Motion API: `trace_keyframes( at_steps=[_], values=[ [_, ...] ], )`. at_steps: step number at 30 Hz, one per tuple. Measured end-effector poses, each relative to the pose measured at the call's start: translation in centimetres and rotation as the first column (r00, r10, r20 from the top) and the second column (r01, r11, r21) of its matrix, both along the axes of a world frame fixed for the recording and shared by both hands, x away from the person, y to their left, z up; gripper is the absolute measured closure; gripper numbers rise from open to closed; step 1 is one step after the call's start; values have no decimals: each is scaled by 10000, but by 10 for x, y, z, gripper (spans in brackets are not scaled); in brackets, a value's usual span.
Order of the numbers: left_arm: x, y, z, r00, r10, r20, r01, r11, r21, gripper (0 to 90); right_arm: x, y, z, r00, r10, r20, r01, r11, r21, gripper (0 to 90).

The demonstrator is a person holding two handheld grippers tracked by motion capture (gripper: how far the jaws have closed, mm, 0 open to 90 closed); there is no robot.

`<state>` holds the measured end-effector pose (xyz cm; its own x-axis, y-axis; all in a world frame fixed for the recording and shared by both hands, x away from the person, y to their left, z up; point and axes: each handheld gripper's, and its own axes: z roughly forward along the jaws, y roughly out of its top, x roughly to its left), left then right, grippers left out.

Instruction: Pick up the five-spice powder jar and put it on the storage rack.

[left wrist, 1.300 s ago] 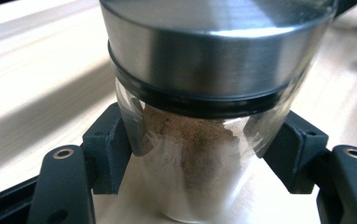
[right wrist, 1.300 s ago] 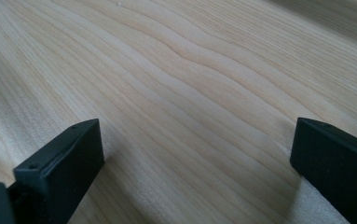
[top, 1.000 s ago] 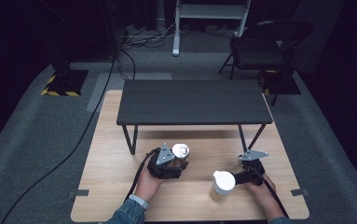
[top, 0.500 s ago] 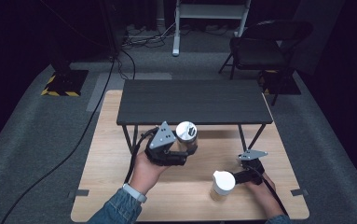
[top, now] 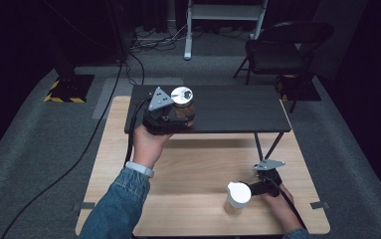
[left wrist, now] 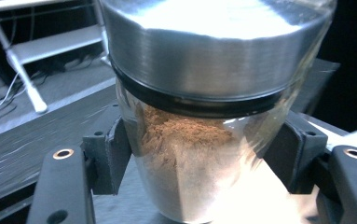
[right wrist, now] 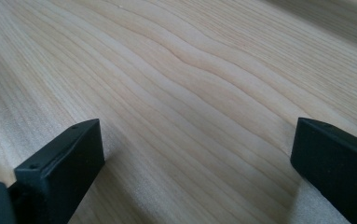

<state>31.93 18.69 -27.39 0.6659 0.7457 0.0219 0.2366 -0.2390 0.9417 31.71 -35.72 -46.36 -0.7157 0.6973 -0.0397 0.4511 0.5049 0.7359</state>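
My left gripper (top: 179,118) is shut on a glass jar (top: 183,101) with a silver metal lid and brown powder inside. I hold it upright over the left part of the black low shelf (top: 238,112). In the left gripper view the jar (left wrist: 199,154) sits between the black pads (left wrist: 113,156), which press on its glass sides. My right gripper (top: 251,189) rests low on the wooden table (top: 188,169), next to a white-lidded jar (top: 238,196). In the right gripper view the gripper (right wrist: 195,154) stands open, with bare wood between its jaws.
The black shelf stands on thin legs across the far half of the wooden table. Behind the table are a dark folding chair (top: 282,50) and a white frame (top: 225,12) on grey carpet. A black cable (top: 98,129) trails off to the left.
My left hand has lifted the powder jar off the wooden table, up and away from me, to above the black shelf. The right gripper and the white-lidded jar have stayed put.
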Motion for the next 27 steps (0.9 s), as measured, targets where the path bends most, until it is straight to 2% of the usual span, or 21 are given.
trace_keyframes(
  at_steps=[3,5,7,10,13,17,20,22,24,27],
  values=[
    [9,0,-2,9989,372,-296,-378,9991,-205,309,1,0,0,10000,20,3,-20,10000,-12,23],
    [16,-3,-2,9972,537,-525,-546,9984,-154,309,1,0,0,10000,23,4,-23,10000,-14,23],
    [21,-7,-2,9947,639,-805,-639,9980,26,308,1,0,0,10000,21,4,-21,10000,-12,23],
    [23,-14,-3,9929,787,-891,-745,9960,497,309,1,0,0,10000,23,4,-23,10000,-11,23],
    [22,-16,-9,9951,744,-644,-715,9963,469,308,1,0,0,10000,24,2,-24,10000,-11,23],
    [20,-15,-14,9953,772,-592,-754,9967,310,297,1,0,0,10000,23,0,-23,10000,-10,23],
    [19,-12,-18,9949,760,-658,-751,9971,154,118,1,0,0,10000,18,-6,-18,10000,-10,23],
    [11,-9,-23,9951,909,-390,-907,9959,77,88,1,0,0,10000,24,0,-24,10000,-11,23],
    [3,-3,-29,9954,944,-156,-948,9952,-227,70,1,0,0,10000,22,0,-22,10000,-12,23],
    [-9,6,-35,9971,759,-77,-761,9968,-228,56,1,0,0,10000,25,-4,-25,10000,-11,23]
  ],
)
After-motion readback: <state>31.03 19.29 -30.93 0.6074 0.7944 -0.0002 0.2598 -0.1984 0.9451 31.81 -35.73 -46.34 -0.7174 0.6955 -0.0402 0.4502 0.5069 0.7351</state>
